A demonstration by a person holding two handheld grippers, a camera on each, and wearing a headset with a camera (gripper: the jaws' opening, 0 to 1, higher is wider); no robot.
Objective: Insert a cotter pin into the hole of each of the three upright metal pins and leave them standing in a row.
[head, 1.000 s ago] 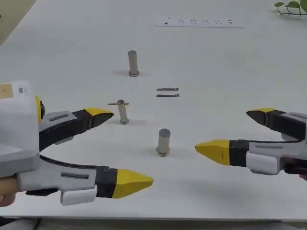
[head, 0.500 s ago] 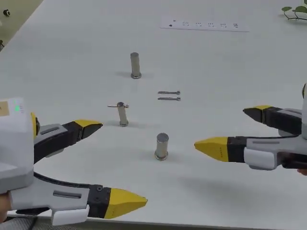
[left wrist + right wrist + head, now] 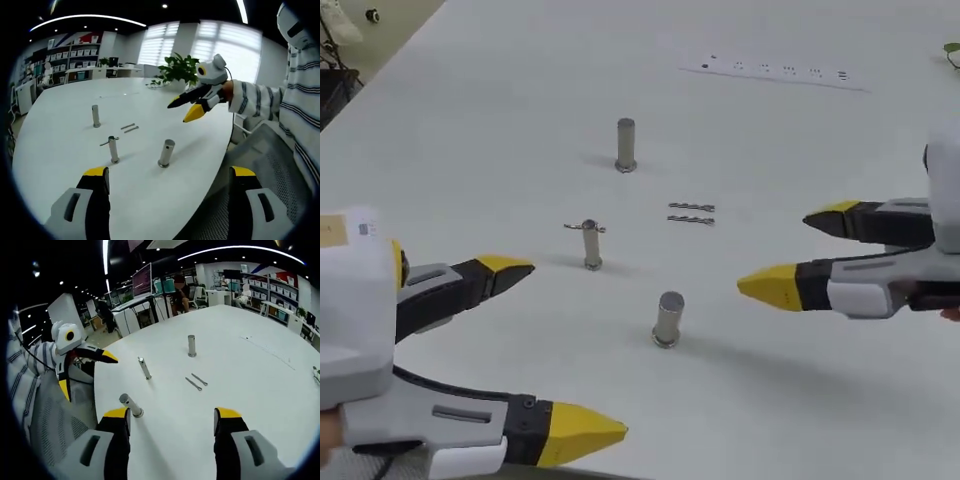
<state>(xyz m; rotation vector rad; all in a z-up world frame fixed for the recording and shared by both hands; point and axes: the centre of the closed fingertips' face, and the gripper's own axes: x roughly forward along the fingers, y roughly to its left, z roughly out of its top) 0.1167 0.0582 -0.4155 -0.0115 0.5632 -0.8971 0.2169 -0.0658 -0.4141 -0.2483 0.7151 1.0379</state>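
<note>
Plainly, the left gripper (image 3: 548, 350) hangs over the near left of the table (image 3: 470, 120), its jaws spread wide with nothing between them. Right of it stands the mid pin (image 3: 591, 248), upright, with a cotter (image 3: 582, 227) already crossing through its top. A little further right and beyond is the far pin (image 3: 625, 147). Closer in is the near pin (image 3: 668, 320). Both are upright and bare. Next come the two loose cotters (image 3: 691, 207), lying flat and side by side, close together, between the far and near pins and slightly to their right. The right gripper (image 3: 785, 252) hovers near them, jaws parted and empty, tips pointing their way.

The loose cotters look like thin, stiff, very light wire. On this smooth top one would probably skid or flip under a jaw tip. The best hold is likely across the looped head, so the legs stick out free for threading. The pins look like solid metal on a small flared foot. They are heavier, but a sideways push could tip them. It seems wise to steady one low on the shaft, below where the hole should be.

The cross holes of the two bare pins cannot be made out. Which end of each loose cotter is the head is too small to tell. Both gripper bodies are cut off at the edges of the head view.
</note>
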